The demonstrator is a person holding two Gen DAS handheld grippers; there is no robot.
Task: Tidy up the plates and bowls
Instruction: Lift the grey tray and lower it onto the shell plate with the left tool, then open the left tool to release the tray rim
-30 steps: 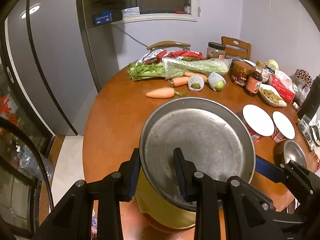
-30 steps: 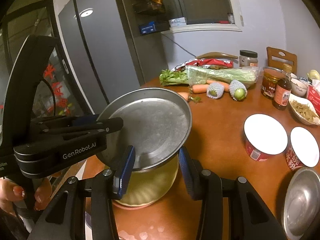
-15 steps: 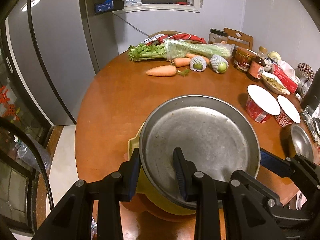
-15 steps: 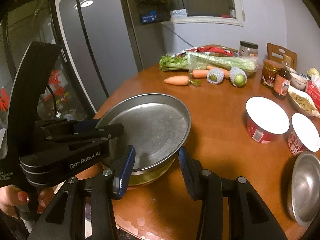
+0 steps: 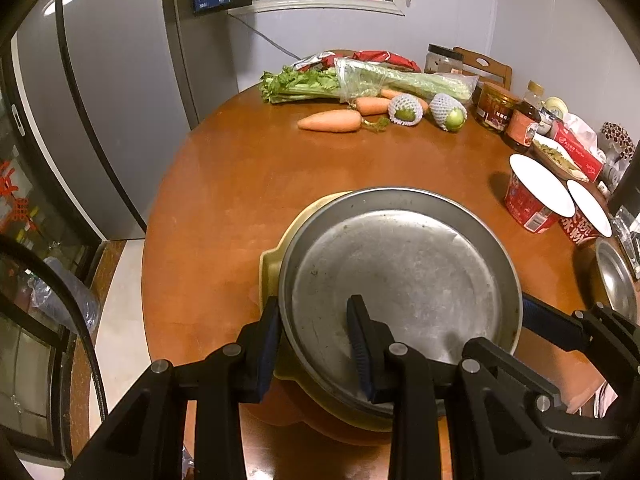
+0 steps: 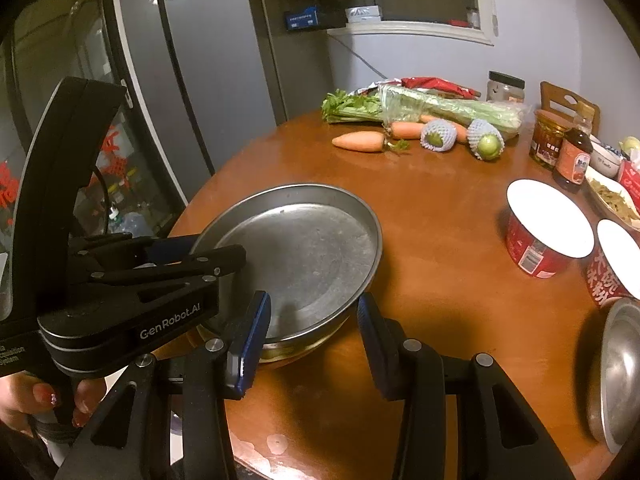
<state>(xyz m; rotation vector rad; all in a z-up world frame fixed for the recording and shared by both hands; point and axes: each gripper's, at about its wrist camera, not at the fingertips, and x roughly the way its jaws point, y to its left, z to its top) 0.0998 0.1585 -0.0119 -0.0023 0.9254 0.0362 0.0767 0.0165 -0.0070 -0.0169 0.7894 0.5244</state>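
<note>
A round metal pan (image 5: 400, 272) sits on top of a yellow bowl (image 5: 272, 268), low over the brown round table (image 5: 224, 208). My left gripper (image 5: 314, 308) is shut on the stack's near rim, one finger inside the pan and one outside the bowl. In the right wrist view my right gripper (image 6: 314, 300) clamps the same pan (image 6: 304, 248) and bowl (image 6: 288, 350) at the front rim, left finger over the pan, right finger outside. The left gripper (image 6: 236, 256) enters there from the left. Whether the bowl's base touches the table I cannot tell.
A small steel bowl (image 6: 618, 372) lies at the table's right edge. Two red noodle cups (image 6: 548, 224) stand beside it. Carrots (image 5: 330, 122), celery, netted fruit and jars (image 5: 496, 110) line the far side. A person's hand (image 6: 24, 400) holds the left gripper.
Both grippers have come down with the pan and yellow bowl between them. The stack hung well above the table before and is now down at the tabletop.
</note>
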